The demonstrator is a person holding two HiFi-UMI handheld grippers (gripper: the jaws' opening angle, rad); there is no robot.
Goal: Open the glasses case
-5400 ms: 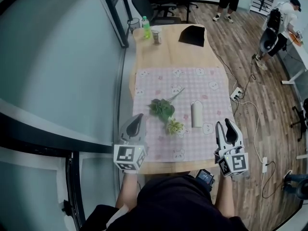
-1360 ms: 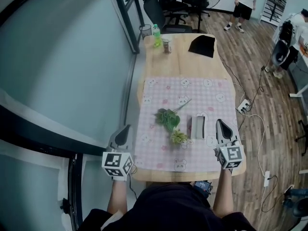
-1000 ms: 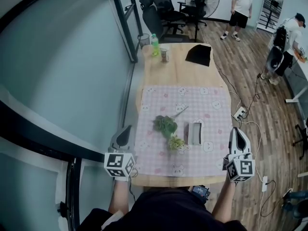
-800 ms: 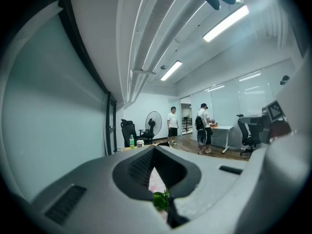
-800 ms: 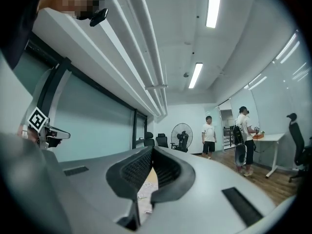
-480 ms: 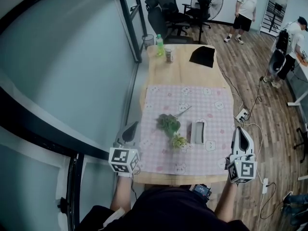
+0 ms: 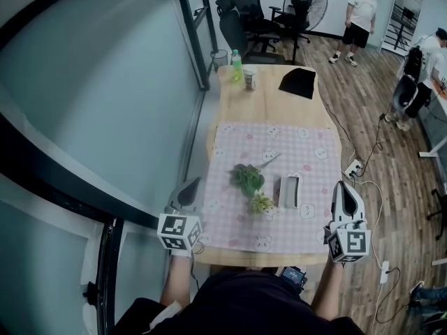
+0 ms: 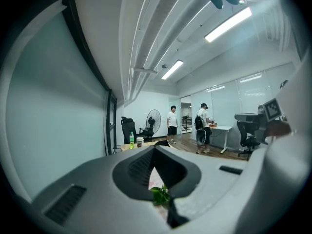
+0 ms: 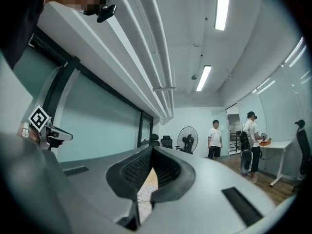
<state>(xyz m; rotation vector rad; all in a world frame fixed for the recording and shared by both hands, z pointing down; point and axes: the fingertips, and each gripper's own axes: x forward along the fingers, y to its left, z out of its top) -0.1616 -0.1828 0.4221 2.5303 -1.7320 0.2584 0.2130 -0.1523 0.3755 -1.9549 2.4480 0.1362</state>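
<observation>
Two tools, both closed with nothing between the jaws. The left tool (image 7: pixel 190 185) is held off the near left corner of the light wooden surface (image 7: pixel 269 103), and the right tool (image 7: pixel 345 187) off its near right edge. The pale grey oblong glasses case (image 7: pixel 290 191) lies on the pink checked cloth (image 7: pixel 311 149). Its lid appears open, and neither tool touches it. A green leafy plant sprig (image 7: pixel 248 180) lies just left of the case.

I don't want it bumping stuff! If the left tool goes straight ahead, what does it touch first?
Probably the green plant on the pink cloth, seen straight ahead of the left tool. Depth is unclear, so it might pass above.
</observation>
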